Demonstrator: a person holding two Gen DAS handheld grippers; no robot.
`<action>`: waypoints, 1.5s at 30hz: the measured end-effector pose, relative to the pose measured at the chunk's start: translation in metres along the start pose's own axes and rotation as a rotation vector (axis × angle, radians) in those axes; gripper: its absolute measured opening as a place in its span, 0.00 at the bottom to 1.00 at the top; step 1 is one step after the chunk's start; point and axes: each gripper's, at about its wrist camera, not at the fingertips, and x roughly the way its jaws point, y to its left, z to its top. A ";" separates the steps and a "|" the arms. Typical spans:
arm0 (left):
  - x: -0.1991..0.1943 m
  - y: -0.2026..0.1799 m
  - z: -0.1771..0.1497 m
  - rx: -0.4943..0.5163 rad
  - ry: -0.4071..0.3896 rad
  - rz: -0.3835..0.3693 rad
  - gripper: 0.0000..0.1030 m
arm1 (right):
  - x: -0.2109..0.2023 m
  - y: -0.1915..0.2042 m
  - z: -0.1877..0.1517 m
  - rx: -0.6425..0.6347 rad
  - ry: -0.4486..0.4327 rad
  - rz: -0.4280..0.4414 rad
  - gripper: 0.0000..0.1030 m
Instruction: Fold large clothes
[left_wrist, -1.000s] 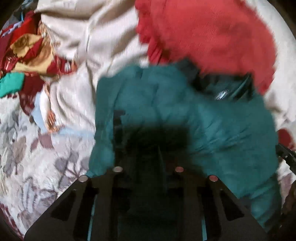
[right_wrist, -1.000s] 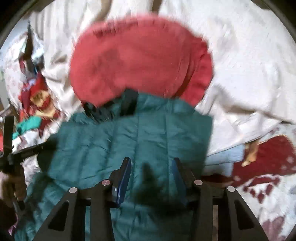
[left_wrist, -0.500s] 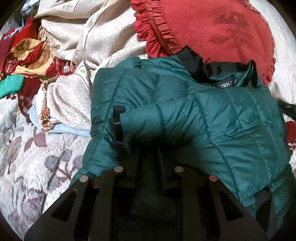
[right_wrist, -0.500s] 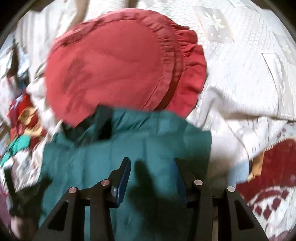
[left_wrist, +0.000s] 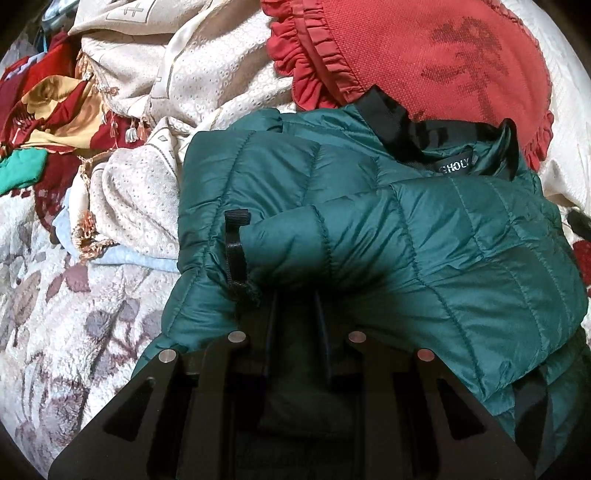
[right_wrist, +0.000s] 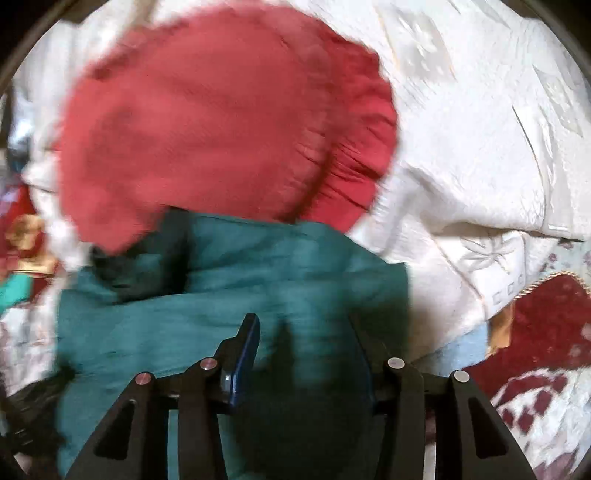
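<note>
A dark green quilted puffer jacket (left_wrist: 424, 240) lies folded on the bed, its black collar toward a red round cushion. It also shows, blurred, in the right wrist view (right_wrist: 258, 280). My left gripper (left_wrist: 297, 295) is low over the jacket's near edge; its fingers are narrowly apart and partly hidden under a puffy sleeve fold, so I cannot tell whether they hold cloth. My right gripper (right_wrist: 303, 325) hovers over the jacket with its blue-padded fingers (right_wrist: 245, 343) apart and empty.
A red ruffled round cushion (left_wrist: 424, 55) lies behind the jacket, also in the right wrist view (right_wrist: 221, 110). Cream patterned cloth (left_wrist: 166, 92) and red-gold fabric (left_wrist: 48, 110) are piled at left. A white quilted cover (right_wrist: 480, 129) lies at right, a floral bedspread (left_wrist: 55, 314) below.
The left view has steadied close on the jacket, with the sleeve folded across the front. The right gripper has stayed open and shifted over the jacket, its view still blurred.
</note>
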 end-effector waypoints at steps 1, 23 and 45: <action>0.000 0.000 0.000 0.002 0.000 0.002 0.20 | -0.007 0.012 -0.008 -0.023 0.010 0.037 0.44; -0.113 0.048 -0.007 0.047 0.028 -0.164 0.71 | -0.081 0.010 -0.076 -0.173 0.188 0.079 0.63; -0.149 0.110 -0.156 -0.032 0.145 -0.256 0.92 | -0.208 -0.104 -0.257 0.044 0.178 0.163 0.94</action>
